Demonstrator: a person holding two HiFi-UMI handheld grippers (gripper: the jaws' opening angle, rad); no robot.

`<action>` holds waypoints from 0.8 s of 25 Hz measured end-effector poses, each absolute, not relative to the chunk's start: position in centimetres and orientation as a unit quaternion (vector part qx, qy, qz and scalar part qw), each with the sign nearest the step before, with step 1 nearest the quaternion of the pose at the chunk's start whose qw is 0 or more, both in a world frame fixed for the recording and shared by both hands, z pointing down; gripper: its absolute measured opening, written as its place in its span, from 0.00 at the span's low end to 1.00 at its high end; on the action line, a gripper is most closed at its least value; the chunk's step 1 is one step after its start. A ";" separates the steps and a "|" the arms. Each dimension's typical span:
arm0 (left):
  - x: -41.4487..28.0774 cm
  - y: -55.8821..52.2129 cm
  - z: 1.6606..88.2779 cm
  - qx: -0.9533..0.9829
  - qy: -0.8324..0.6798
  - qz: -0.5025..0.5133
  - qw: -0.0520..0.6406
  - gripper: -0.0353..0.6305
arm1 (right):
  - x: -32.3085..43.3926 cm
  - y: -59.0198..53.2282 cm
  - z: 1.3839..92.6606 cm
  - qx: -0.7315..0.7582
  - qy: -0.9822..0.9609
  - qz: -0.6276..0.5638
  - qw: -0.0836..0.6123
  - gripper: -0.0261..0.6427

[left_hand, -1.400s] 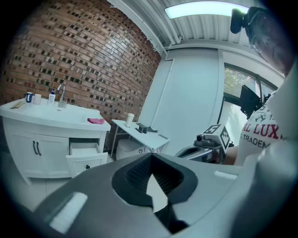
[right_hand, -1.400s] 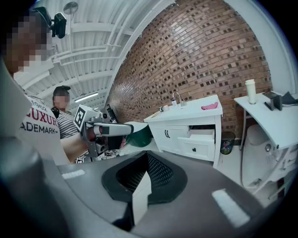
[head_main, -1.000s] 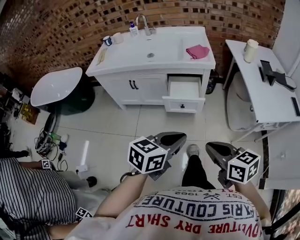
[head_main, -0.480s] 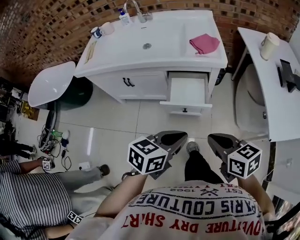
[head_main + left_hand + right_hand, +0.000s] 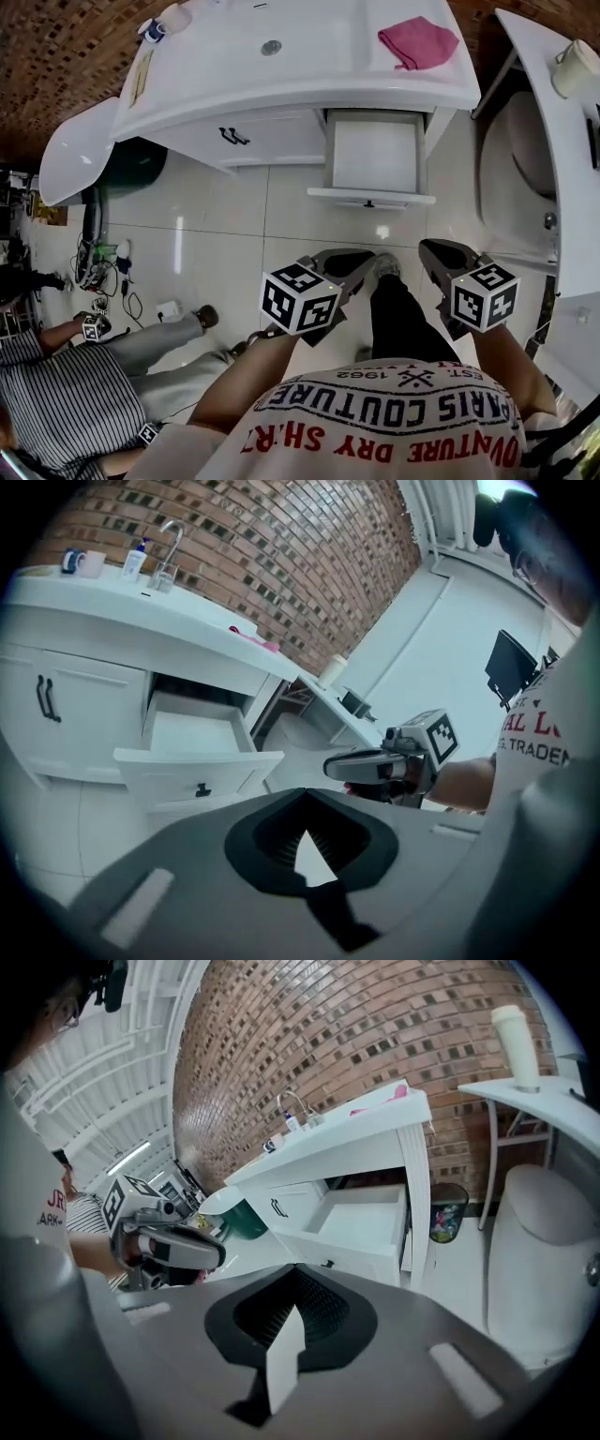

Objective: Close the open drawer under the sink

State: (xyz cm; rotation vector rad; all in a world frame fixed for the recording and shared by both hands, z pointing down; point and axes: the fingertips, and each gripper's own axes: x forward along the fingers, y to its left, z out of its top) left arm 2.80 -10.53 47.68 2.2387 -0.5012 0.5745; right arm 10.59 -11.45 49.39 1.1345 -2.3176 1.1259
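To the left under the sink (image 5: pixel 309 70) the cabinet doors (image 5: pixel 253 141) sat shut with their dark handles, and below them in the head view the left gripper (image 5: pixel 356 265) was held out over the floor tiles (image 5: pixel 281 225), its jaws pressed together with nothing between them, only a pale sliver of floor showing through the slot behind the tips. Just right of its line, the drawer (image 5: pixel 370 155) stood pulled well out from the right side of the cabinet, its white inside bare, its front panel (image 5: pixel 370 196) lying crosswise to the person and carrying a small dark knob (image 5: pixel 368 203) at mid-width. The drawer lay straight ahead of and well apart from both tools, and its travel ran directly away from the person, back under the counter, so a push on the panel along that line looked to be what would close it. Above it a pink cloth (image 5: pixel 417 42) lay on the counter. Further right the right gripper (image 5: pixel 436 253) was likewise closed tight and empty, pointing towards the cabinet's right edge; the left gripper seemed the nearer and better lined up with the knob, though neither touched the drawer yet
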 end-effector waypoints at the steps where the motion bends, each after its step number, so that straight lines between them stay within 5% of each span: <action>1: 2.7 -10.5 48.3 0.874 -0.194 0.231 0.380 0.05 | 10.2 -11.8 50.5 0.396 -0.811 0.397 0.166 0.05; 20: 2.4 -16.6 54.1 0.850 -0.207 0.274 0.400 0.05 | 9.4 -19.3 62.4 0.416 -0.770 0.441 0.200 0.05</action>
